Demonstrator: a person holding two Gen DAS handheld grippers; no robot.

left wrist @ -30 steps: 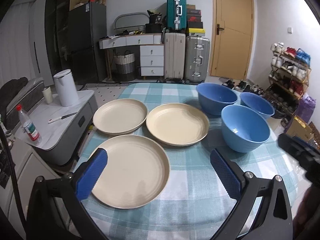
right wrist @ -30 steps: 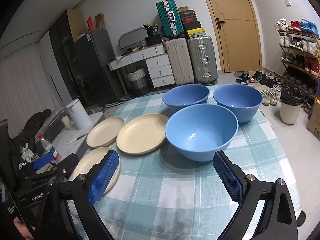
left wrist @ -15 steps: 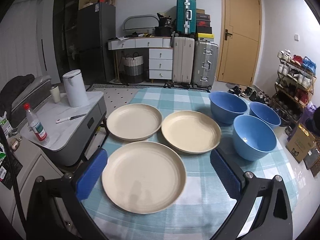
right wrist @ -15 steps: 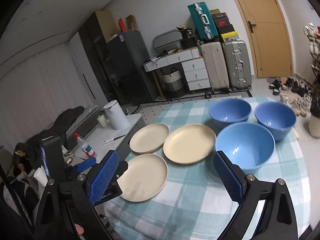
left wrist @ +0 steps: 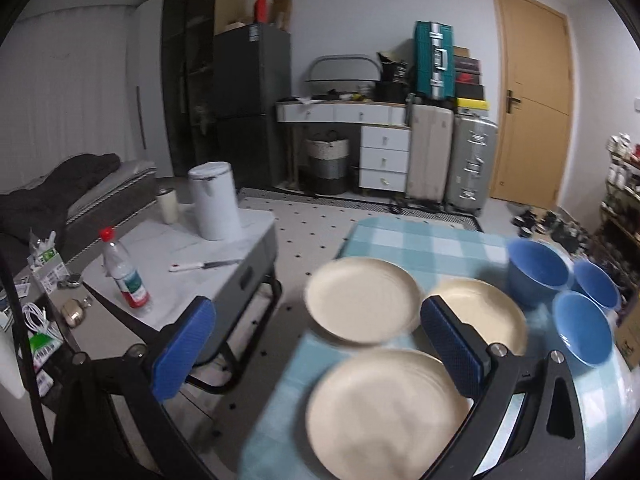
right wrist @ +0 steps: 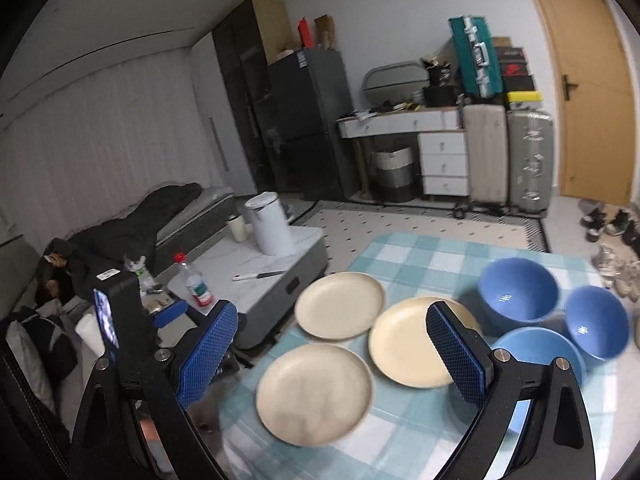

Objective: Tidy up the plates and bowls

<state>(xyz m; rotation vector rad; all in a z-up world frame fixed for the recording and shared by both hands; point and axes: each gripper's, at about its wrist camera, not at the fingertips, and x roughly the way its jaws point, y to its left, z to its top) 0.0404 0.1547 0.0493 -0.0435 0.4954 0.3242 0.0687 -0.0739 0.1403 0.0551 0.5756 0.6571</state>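
Three cream plates lie on the checked table: a near plate (left wrist: 384,412) (right wrist: 314,392), a far-left plate (left wrist: 362,300) (right wrist: 340,304) and a right plate (left wrist: 492,316) (right wrist: 404,340). Three blue bowls stand to their right: a far bowl (left wrist: 536,272) (right wrist: 518,292), a right bowl (left wrist: 596,290) (right wrist: 596,320) and a near bowl (left wrist: 584,330) (right wrist: 532,346). My left gripper (left wrist: 318,350) is open and empty, raised over the table's left edge. My right gripper (right wrist: 332,352) is open and empty, high above the plates. The left gripper's body (right wrist: 120,320) shows in the right wrist view.
The table has a teal checked cloth (left wrist: 420,236) (right wrist: 424,256). To its left stands a low grey side table (left wrist: 192,256) with a white bin (left wrist: 212,200), a cup, a knife (left wrist: 204,266) and a red-capped bottle (left wrist: 124,272). Suitcases, drawers and a door stand behind.
Both grippers have risen and pulled back to the left, so the plates and bowls look smaller and sit lower right in both views. Nothing on the table has moved.
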